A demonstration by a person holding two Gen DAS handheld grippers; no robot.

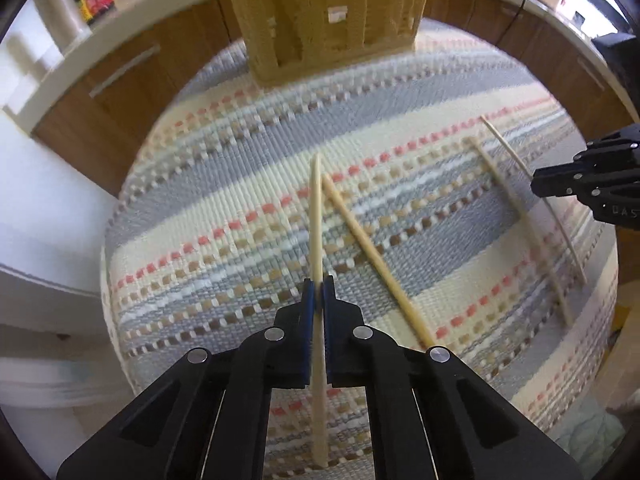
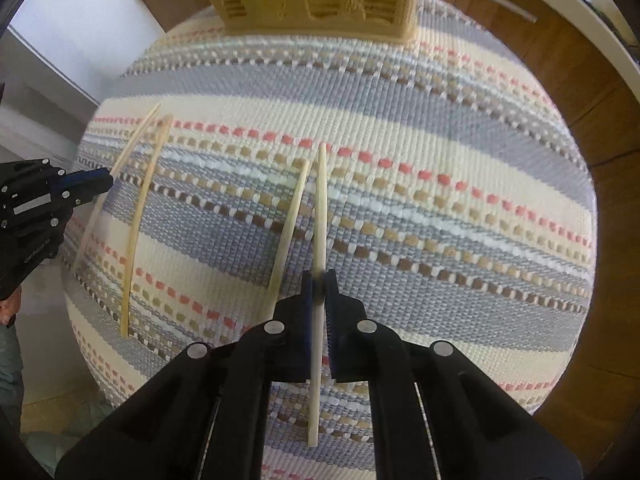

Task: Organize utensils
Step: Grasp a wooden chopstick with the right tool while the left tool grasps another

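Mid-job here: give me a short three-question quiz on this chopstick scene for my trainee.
1. True or false: the left gripper is shut on a pale wooden chopstick.
2. How many pale chopsticks lie loose on the striped woven mat, held by neither gripper? A) one B) two C) four
3. What stands at the far edge of the mat, beyond the chopsticks?

Key
1. True; its blue pads clamp the stick.
2. B: one loose chopstick beside the left gripper, another loose chopstick beside the right gripper, which itself is shut on its own chopstick.
3. A tan slotted utensil holder.
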